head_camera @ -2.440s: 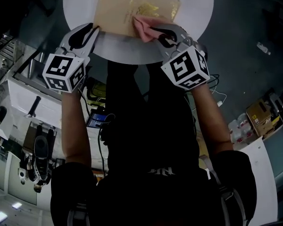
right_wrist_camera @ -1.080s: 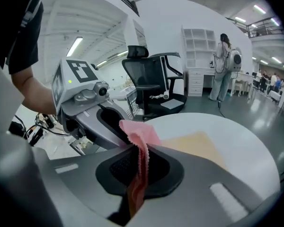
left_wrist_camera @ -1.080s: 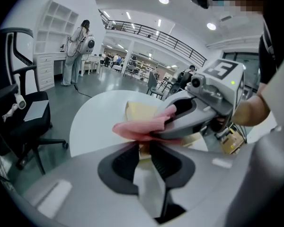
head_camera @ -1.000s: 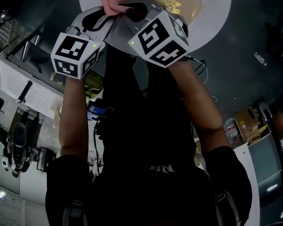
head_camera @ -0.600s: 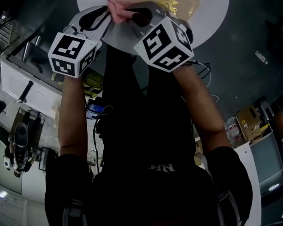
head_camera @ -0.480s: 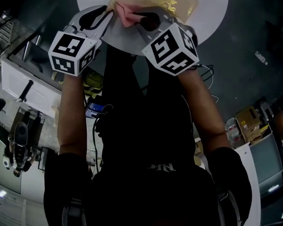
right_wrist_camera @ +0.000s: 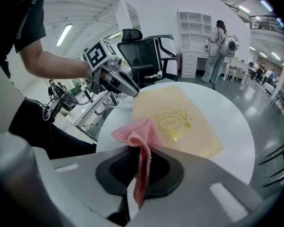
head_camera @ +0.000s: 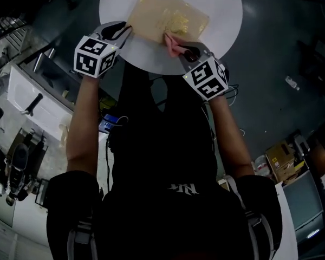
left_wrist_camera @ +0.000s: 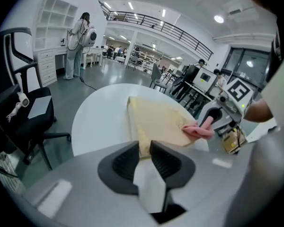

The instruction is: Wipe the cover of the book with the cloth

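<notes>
on the round white bench (head_camera: 222, 15), the tan book (head_camera: 162, 15) lies flat, gold print on its cover. the left claw (head_camera: 124, 31) is closed on the book's near left corner. the right claw (head_camera: 183, 49) pinches the pink cloth (head_camera: 171, 41); the cloth's bunched end rests on the cover at the near edge, just beside the gold emblem, and its loose tail hangs between the jaws.

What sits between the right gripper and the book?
The pink cloth, pinched in the right gripper; its bunched end reaches the near edge of the book. Nothing else lies there. The right gripper view shows it plainly.
</notes>
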Motion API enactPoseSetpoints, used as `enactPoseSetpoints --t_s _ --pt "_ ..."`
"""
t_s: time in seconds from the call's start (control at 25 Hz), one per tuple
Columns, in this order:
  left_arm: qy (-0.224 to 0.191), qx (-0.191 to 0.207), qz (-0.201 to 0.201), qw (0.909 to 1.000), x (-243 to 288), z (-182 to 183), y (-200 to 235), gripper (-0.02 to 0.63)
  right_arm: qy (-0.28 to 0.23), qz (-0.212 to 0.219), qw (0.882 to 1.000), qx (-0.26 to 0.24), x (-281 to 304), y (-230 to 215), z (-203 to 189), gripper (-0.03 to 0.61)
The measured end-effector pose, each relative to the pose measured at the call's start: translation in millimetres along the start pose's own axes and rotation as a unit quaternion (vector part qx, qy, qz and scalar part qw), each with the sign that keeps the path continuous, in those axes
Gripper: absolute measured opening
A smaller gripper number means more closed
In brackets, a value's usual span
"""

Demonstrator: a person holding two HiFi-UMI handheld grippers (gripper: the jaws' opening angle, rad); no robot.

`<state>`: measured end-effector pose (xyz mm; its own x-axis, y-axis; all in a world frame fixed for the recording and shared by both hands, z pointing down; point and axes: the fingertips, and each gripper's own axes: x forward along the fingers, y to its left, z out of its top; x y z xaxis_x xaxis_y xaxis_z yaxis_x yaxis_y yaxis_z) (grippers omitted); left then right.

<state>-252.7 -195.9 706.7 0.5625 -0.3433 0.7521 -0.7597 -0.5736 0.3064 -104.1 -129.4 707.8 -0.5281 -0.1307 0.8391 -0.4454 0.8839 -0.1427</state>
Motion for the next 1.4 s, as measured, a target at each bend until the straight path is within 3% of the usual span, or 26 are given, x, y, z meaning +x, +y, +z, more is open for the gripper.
enactPoseSetpoints --t_s 0.44,0.6,0.68,0.76,0.88,1.0,1.16,1.28,1.4 --pt "0.027 -0.038 0.026 0.9986 -19.5 -2.1 -2.4 0.071 0.087 -0.001 0.996 0.010 -42.7 -7.0 -52.2 0.009" --pt "0.023 -0.051 0.036 0.9978 -27.9 -4.6 -8.5 0.080 0.019 -0.009 1.000 0.005 -81.0 -11.4 -18.2 0.009" --pt "0.011 -0.056 0.047 0.9973 -40.6 0.1 -13.4 0.081 -0.047 0.005 0.999 0.018 -108.6 -9.4 12.8 0.009" --pt "-0.014 -0.051 0.058 0.9969 -56.0 22.0 -19.7 0.081 -0.134 0.027 0.990 0.027 -146.1 -11.9 52.9 0.009" --pt "-0.067 -0.026 0.045 0.9964 -93.5 74.8 -65.4 0.081 -0.262 0.074 0.962 0.033 -224.7 0.6 107.7 0.009" --pt "-0.139 0.011 0.029 0.9898 -139.9 133.2 -129.2 0.064 -0.368 0.111 0.923 0.026 -307.5 23.7 148.1 0.009" --pt "-0.233 0.053 -0.010 0.9710 -200.0 198.0 -217.7 0.003 -0.468 0.145 0.872 -0.012 -395.2 54.9 178.6 0.009" --pt "-0.279 0.094 -0.040 0.9548 -239.7 234.6 -279.1 0.003 -0.525 0.152 0.836 -0.037 -451.1 69.3 190.0 0.009" --pt "-0.312 0.134 -0.048 0.9391 -279.2 255.7 -325.9 0.003 -0.567 0.143 0.810 -0.051 -495.9 80.5 193.1 0.009"
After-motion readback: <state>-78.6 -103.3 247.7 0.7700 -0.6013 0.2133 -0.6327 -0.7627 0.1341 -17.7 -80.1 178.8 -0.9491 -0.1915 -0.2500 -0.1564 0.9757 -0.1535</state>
